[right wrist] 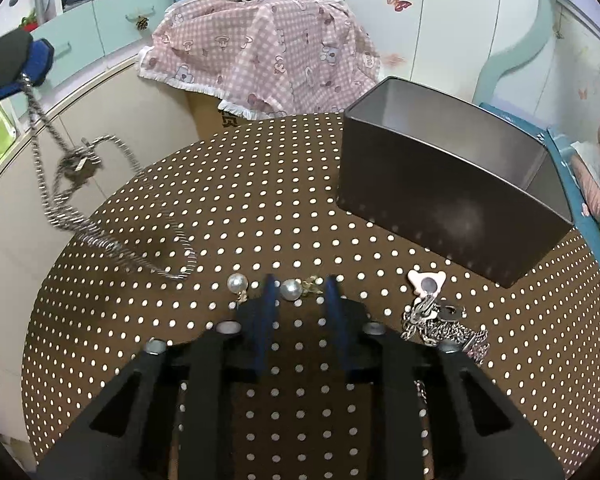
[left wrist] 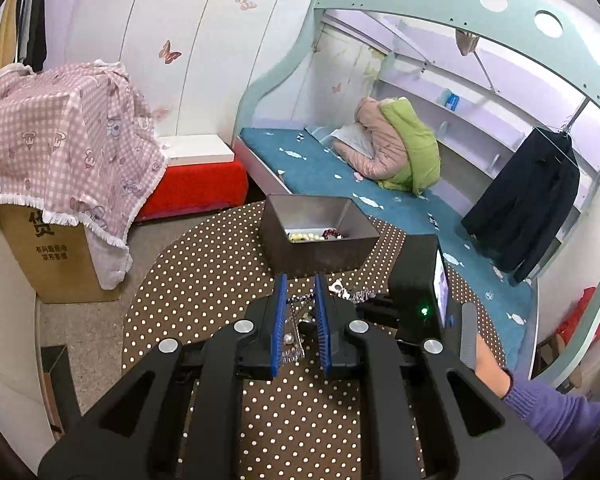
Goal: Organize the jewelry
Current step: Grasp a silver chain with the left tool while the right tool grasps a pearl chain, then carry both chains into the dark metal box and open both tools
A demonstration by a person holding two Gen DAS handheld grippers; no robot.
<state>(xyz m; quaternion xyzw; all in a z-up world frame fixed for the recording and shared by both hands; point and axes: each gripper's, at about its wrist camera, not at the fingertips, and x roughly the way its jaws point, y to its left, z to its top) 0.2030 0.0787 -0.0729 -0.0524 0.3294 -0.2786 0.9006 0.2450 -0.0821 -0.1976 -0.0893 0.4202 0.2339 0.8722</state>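
Left wrist view: bedroom, round brown polka-dot table (left wrist: 204,276), teal bunk bed (left wrist: 324,168) behind. Dark metal tin (left wrist: 320,236) open at table's far side; inside, pale beads (left wrist: 304,236) and dark red piece (left wrist: 332,234). Left gripper (left wrist: 300,312) near side of tin, blue pads pinching silver chain (left wrist: 296,344).

Right wrist view: same table (right wrist: 220,216). Tin (right wrist: 452,184) far right, visible interior bare metal. Left of tin: two pearl earrings (right wrist: 291,290), right gripper (right wrist: 300,288) spread around one. Chain heap with pink charm (right wrist: 428,284) in front of tin. Chain (right wrist: 60,184) hangs from left gripper (right wrist: 16,72), far left of tin, lower end on table.

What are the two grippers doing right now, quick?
Left gripper: shut on the long silver chain necklace, lifted off the table.
Right gripper: open, holding nothing, at a round pearl earring.
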